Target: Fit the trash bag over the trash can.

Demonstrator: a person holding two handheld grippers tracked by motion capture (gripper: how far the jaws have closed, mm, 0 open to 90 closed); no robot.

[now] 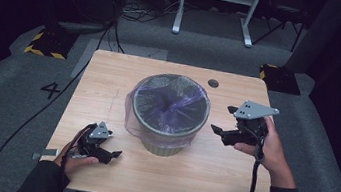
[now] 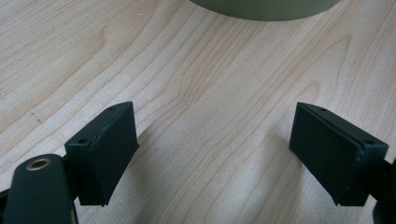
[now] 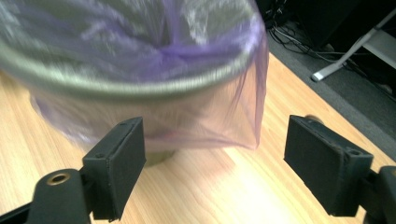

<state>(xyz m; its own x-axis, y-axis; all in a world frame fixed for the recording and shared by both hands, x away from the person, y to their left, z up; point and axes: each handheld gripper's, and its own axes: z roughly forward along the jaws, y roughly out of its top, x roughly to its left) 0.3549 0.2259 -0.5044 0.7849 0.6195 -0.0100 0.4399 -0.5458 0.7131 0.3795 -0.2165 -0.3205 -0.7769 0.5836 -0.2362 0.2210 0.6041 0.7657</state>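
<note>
Forearms and hands enter at the near table edge; left gripper [image 1: 112, 155] rests low on the table [image 1: 227, 180], jaws wide apart and empty, aimed at the foot of the bin [image 1: 163, 148]; the left gripper view confirms bare wood between its pads [image 2: 109, 149] and the bin's base just beyond. Right gripper [image 1: 223, 119] is held up beside the bin's right side, jaws likewise spread and holding nothing; its own view looks at the hanging edge of the purple bag [image 3: 219, 121] just ahead of the pads. Bin stands upright at the table's centre; bag lines it, mouth folded over the rim [image 1: 174, 129] and skirt draped down the wall. Judgement: lining appears essentially fitted; what is left, if anything, is smoothing the overhang, or else gripping the bag to pull it out; neither has begun.
</note>
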